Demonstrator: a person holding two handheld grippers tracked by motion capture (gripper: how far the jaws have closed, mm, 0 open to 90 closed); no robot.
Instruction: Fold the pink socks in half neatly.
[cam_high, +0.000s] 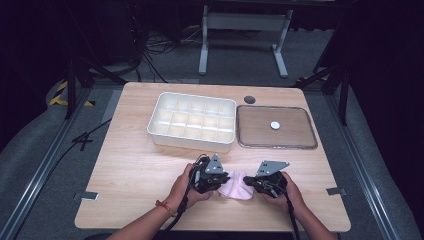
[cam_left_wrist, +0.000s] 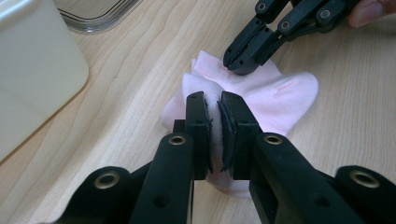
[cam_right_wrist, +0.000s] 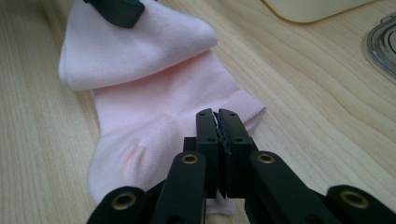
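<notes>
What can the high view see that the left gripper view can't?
High view: the person's forearms, the whole white divided box, and the clear lid with a small white disc. Left gripper view: up close, the left claw pinches a fold of the pink sock between its jaws. Both: the sock on the wooden table, the box, and the right claw at the sock.
</notes>
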